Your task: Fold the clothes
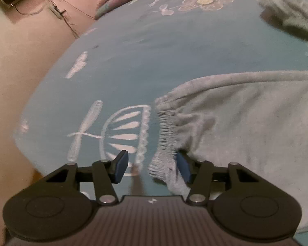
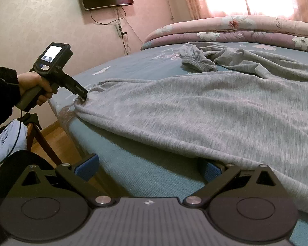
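Nearest the lens in the left wrist view, the left hand-held gripper (image 1: 152, 167) stands with its blue-padded jaws parted around the gathered elastic cuff (image 1: 164, 135) of the grey knit sweatpants (image 1: 246, 127). The right pad touches or nearly touches the cuff's edge, the left pad is clear of it over the sheet, so the jaws are open and nothing is clamped yet.

The sweatpants lie spread flat on the bed, over the teal bedsheet with white flower drawings (image 1: 121, 65). The leg runs lengthwise from the cuff, near the bed's left corner, away to the right across the mattress. In the right wrist view the cuff sits bunched directly under the left tool's tip, held by a hand (image 2: 36, 88) in a dark fleecy sleeve.

The right hand-held gripper (image 2: 152, 167) hovers at the near edge of the bed, jaws wide apart and empty; the grey fabric's near hem drapes over its right finger, though whether it rests on the pad I cannot tell.

The left side is plainly nearer the cuff, and the coming pinch looks to depend on sliding a little to the right so that the elastic sits squarely between both pads.

Farther off, a second grey crumpled garment (image 2: 197, 60) lies near a folded pink floral quilt (image 2: 225, 30) at the bed's far end.
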`<state>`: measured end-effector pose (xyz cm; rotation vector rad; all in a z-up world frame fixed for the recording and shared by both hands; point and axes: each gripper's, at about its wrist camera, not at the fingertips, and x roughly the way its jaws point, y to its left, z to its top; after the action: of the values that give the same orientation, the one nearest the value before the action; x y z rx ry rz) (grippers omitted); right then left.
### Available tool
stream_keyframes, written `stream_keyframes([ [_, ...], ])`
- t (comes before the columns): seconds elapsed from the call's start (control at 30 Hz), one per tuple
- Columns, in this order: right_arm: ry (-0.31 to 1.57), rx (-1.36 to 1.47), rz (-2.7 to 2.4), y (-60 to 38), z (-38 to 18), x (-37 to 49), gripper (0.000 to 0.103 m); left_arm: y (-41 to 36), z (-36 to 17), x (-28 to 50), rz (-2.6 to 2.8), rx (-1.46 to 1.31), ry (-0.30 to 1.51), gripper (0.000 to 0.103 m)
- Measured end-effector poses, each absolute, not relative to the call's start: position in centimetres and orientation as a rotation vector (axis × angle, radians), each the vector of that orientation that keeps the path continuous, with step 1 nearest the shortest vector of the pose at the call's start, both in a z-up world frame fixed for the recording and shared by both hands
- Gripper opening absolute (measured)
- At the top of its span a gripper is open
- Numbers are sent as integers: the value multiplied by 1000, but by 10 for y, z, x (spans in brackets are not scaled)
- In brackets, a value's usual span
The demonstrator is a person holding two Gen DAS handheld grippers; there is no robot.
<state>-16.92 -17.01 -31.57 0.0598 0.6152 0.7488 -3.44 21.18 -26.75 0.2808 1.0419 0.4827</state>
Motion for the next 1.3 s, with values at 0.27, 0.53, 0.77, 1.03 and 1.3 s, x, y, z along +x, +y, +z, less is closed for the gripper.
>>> stream_keyframes([
  [0.27,627,86,754,-174,-314,-168,103,211,-229,-40,492,182,992,55],
  [0.53,635,86,775,-173,-312,-169,103,99,-192,-6,-10,289,820,53],
  [0.77,608,53,818,-177,-305,-177,103,8,-262,32,-136,486,890,56],
  [1.03,578,42,818,-188,-298,-182,103,24,-233,12,-4,439,771,55],
  [1.3,551,-47,805,-196,-284,-199,103,-38,-220,-85,-480,717,570,60],
])
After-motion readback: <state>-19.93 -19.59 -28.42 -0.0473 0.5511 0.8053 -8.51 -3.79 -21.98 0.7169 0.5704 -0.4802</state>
